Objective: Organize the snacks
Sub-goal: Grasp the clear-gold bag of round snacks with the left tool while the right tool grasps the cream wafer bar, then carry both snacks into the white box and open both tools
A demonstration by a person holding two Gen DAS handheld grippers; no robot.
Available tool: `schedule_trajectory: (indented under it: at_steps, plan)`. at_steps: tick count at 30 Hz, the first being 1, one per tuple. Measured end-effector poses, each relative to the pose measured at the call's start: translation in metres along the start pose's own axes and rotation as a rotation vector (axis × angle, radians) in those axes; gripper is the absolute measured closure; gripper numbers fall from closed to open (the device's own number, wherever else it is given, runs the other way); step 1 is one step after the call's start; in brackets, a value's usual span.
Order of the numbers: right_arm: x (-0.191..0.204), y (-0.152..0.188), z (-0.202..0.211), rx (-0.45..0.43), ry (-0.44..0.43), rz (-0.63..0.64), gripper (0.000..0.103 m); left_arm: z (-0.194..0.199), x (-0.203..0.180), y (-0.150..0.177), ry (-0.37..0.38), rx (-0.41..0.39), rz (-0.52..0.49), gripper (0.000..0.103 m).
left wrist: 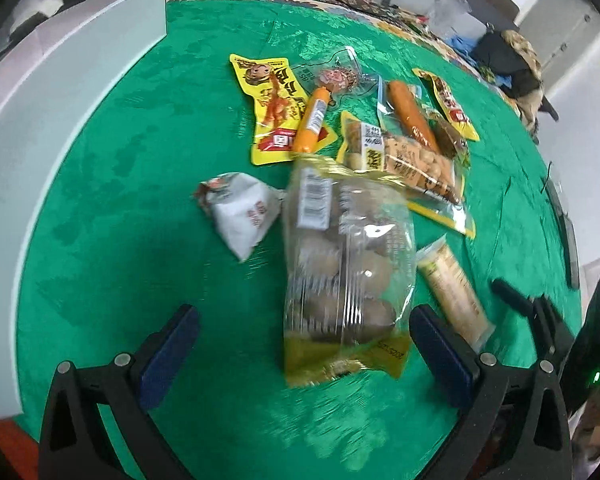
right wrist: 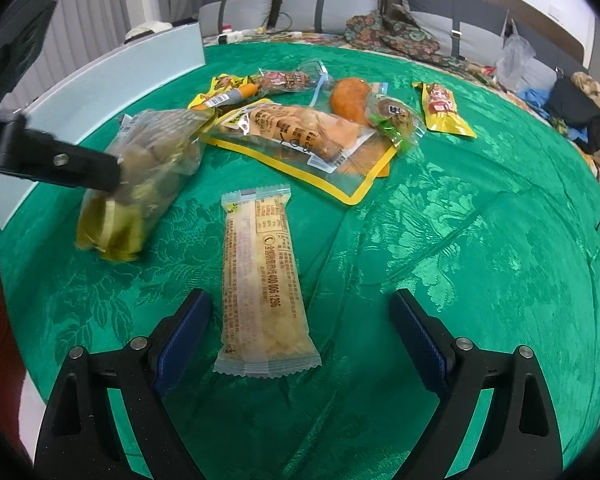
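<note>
So the key relation here is between each hand-held gripper and the packet lying straight ahead of it on the green cloth [right wrist: 440,220].

The left hand-held gripper [left wrist: 304,344] is spread wide, nothing clamped. The clear bag of brown balls [left wrist: 346,276] is seen lying between its two blue pads, long axis running away from the camera, roughly in line with the fingers. In the right wrist view one black finger of that gripper looks to be pressed against or just at the side of the bag, though real contact can't be told because of blur.

The right hand-held gripper [right wrist: 300,340] is also wide open and empty. The pale wafer bar [right wrist: 264,280] is laid lengthwise ahead of it, near end between the fingers but offset toward the left pad, long axis pointing away and tilted slightly. So the narrow width is already presented across the jaws, which is probably the handy way to pinch it.

Each arm is clearly nearer its own packet; the bar sits just beside the bag, to the bag's right.

Further back, the rest of the pile is seen: a yellow pouch [left wrist: 268,108], a orange sausage [left wrist: 312,120], a white triangular packet [left wrist: 244,212]. A white bin wall [left wrist: 60,92] curves along the left, likely where things get sorted.
</note>
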State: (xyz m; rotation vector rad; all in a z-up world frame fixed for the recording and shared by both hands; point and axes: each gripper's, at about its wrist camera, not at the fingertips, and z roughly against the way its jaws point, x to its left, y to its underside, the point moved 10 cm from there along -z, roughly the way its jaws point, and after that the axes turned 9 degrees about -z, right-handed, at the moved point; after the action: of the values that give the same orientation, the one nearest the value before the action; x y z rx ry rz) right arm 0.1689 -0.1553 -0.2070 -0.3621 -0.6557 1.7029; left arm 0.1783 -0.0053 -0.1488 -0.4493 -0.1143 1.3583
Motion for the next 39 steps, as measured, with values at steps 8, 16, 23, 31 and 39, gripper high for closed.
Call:
schedule_trajectory:
  at_steps: [8, 16, 23, 31, 39]
  plan:
    - [0.000, 0.002, 0.001, 0.014, 0.004, -0.003, 0.010, -0.022, -0.035, -0.025, -0.122, 0.042, -0.224, 0.006]
    - [0.018, -0.012, 0.004, 0.166, -0.051, -0.004, 0.014, 0.005, -0.012, -0.010, -0.034, -0.023, -0.136, 0.045]
    - [0.007, -0.026, 0.003, 0.271, -0.027, -0.095, 0.081, 0.092, 0.015, -0.001, 0.111, -0.181, -0.060, 0.045]
    - [0.070, -0.106, 0.077, 0.158, -0.300, -0.265, 0.080, 0.201, 0.139, -0.021, 0.034, -0.341, 0.070, 0.045]
    - [0.316, -0.220, 0.103, 0.103, -0.661, -0.123, 0.079, 0.213, 0.328, 0.007, -0.374, -0.209, 0.242, 0.036]
